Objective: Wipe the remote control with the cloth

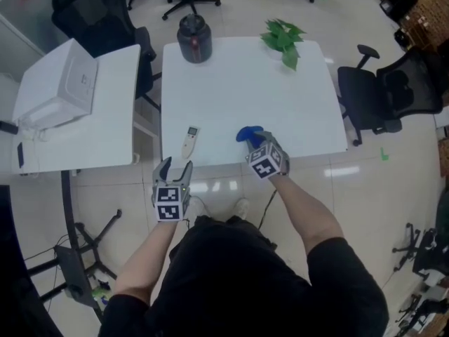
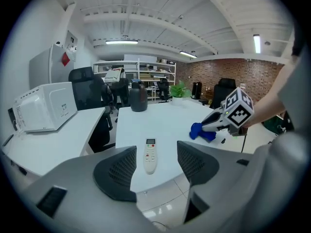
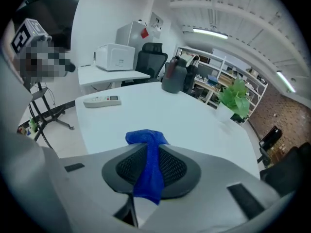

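The right gripper (image 3: 151, 171) had its jaws pinched on the blue cloth (image 3: 146, 144), with a fold hanging out between the pads, ready for wiping. The remote control (image 1: 190, 141) lay flat at the near left of the table (image 1: 238, 83), left of the cloth and apart from it. The left gripper (image 1: 175, 166) hung just off the near edge, its jaws wide and empty (lined up on the remote, probably to steady it).

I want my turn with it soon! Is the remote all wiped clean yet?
Not yet. Done: the right hand-held gripper is pinching the crumpled blue cloth. In hand: the cloth is near the white table's front edge, apart from the slim white remote control. Left: the open left hand-held gripper isn't touching the remote, so all the wiping remains.
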